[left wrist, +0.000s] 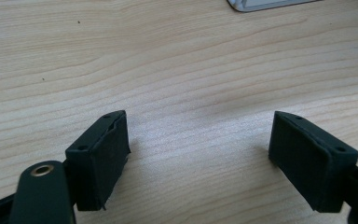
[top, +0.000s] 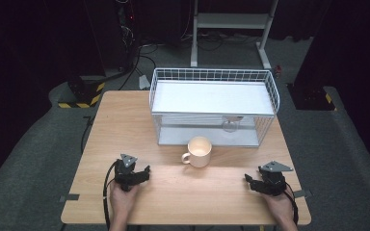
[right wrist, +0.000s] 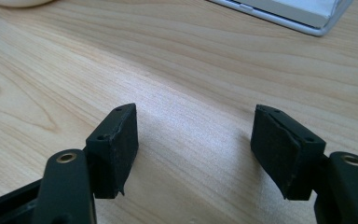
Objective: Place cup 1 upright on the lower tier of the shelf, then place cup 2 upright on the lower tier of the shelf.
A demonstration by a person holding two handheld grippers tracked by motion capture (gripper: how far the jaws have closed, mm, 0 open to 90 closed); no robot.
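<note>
Your left gripper (top: 139,174) sits low over the wooden table (top: 125,115) with its jaws parted and nothing but bare wood between the 2 black pads (left wrist: 105,158). Your right gripper (top: 253,181) is the same: jaws apart, gripping nothing, its pads (right wrist: 116,149) just above the tabletop. The cream mug (top: 199,151) stands upright between the 2 grippers and a little further from you, well apart from both, its handle turned toward your left side and its inside looking empty. Just behind the mug stands a white wire basket rack (top: 212,77) with a flat shelf on top and a lower tray; a small clear object hangs or sits under the shelf, too small to identify. Only open tabletop lies between each gripper and the mug.
</note>
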